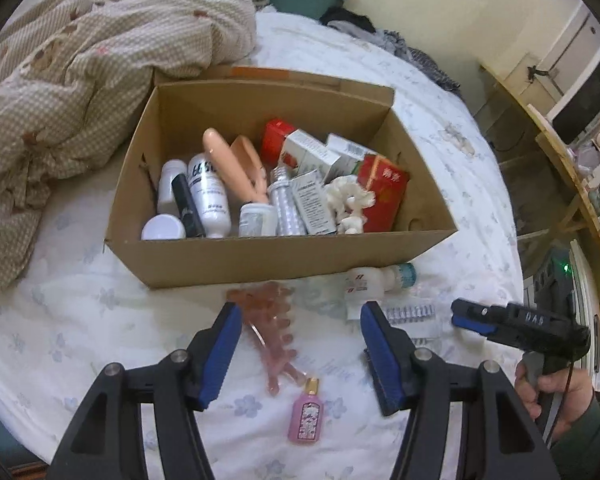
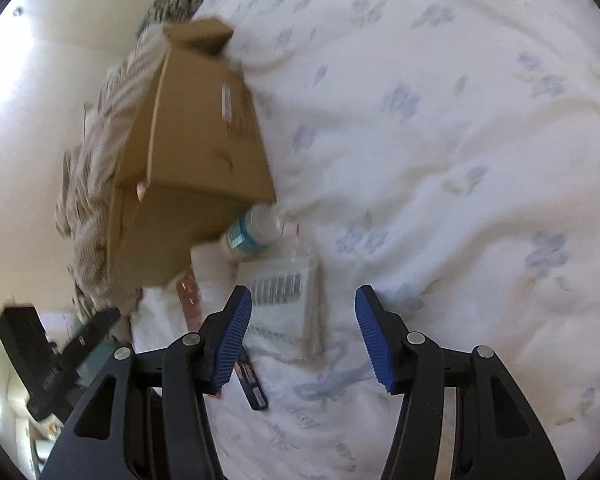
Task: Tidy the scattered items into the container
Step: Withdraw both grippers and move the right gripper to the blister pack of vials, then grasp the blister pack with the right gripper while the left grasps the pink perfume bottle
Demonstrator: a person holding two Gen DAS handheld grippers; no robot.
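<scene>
While the cardboard box point(image 1: 260, 184) sits open on the flowered white bedsheet point(image 1: 440, 140), already holding a jumble of white bottles, a peach tube, small cartons and a red pack, several things lie on the sheet outside its near wall. Just in front of that wall, a pink hair claw point(image 1: 272, 332) lies on the sheet, and a little further from the box a small pink perfume bottle point(image 1: 306, 416) with a gold cap lies flat. Against the near right corner of the box rests a white bottle with a teal band point(image 1: 384, 278), and just beside it, on the side away from the box, a clear packet with a barcode point(image 1: 410, 314). The left gripper point(image 1: 300, 340) hangs in front of the box with its jaws spread wide and nothing between them, the hair claw below its left finger. The right gripper point(image 2: 304, 332), held in a hand point(image 1: 556, 400) with a dark green sleeve, is off the box's right corner, jaws likewise wide apart and empty, above the barcode packet. A checked beige quilt point(image 1: 80, 80) is bunched against the box's left side.
</scene>
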